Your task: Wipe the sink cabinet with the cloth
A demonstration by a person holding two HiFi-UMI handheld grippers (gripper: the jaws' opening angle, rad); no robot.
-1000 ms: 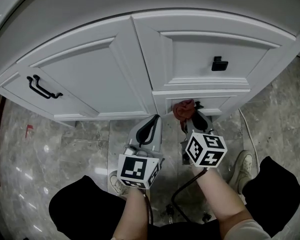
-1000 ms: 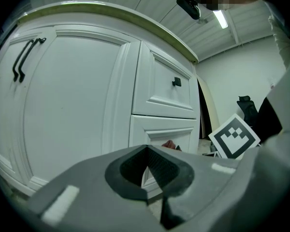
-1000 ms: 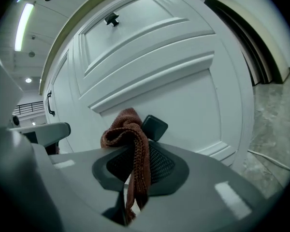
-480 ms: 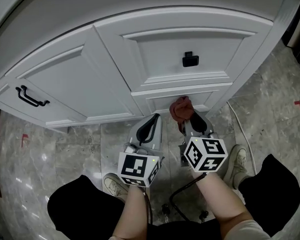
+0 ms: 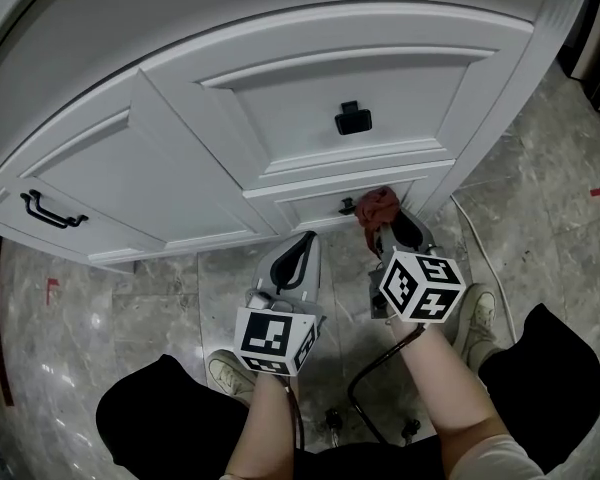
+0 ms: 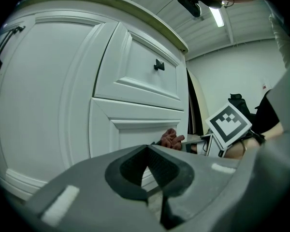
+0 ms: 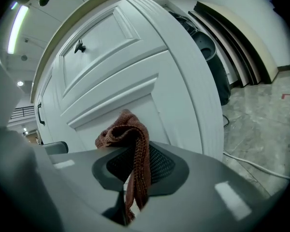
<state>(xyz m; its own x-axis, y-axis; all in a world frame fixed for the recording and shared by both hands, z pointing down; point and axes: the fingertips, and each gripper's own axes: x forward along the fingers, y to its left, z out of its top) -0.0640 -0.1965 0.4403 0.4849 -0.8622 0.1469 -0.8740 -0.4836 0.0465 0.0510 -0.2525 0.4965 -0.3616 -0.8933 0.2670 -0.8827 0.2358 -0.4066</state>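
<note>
My right gripper (image 5: pixel 383 230) is shut on a reddish-brown knitted cloth (image 5: pixel 377 207). The bunched cloth is pressed against the lower drawer front (image 5: pixel 310 208) of the white sink cabinet (image 5: pixel 280 98), just right of that drawer's small black handle (image 5: pixel 347 206). In the right gripper view the cloth (image 7: pixel 128 134) hangs out between the closed jaws of the right gripper (image 7: pixel 131 153), right at the white panel (image 7: pixel 135 95). My left gripper (image 5: pixel 298 256) is shut and holds nothing; it hovers low in front of the cabinet base, left of the cloth (image 6: pixel 171 139).
The upper drawer has a black knob (image 5: pixel 352 118), and the left door has a black bar handle (image 5: pixel 50 211). A white cable (image 5: pixel 475 248) trails over the marble floor by the person's right shoe (image 5: pixel 477 318). Dark boards (image 7: pixel 232 37) lean against the wall beyond the cabinet's right end.
The right gripper has carried the cloth rightward along the lower drawer front, from left of its handle to right of it. The left gripper has kept its place.
</note>
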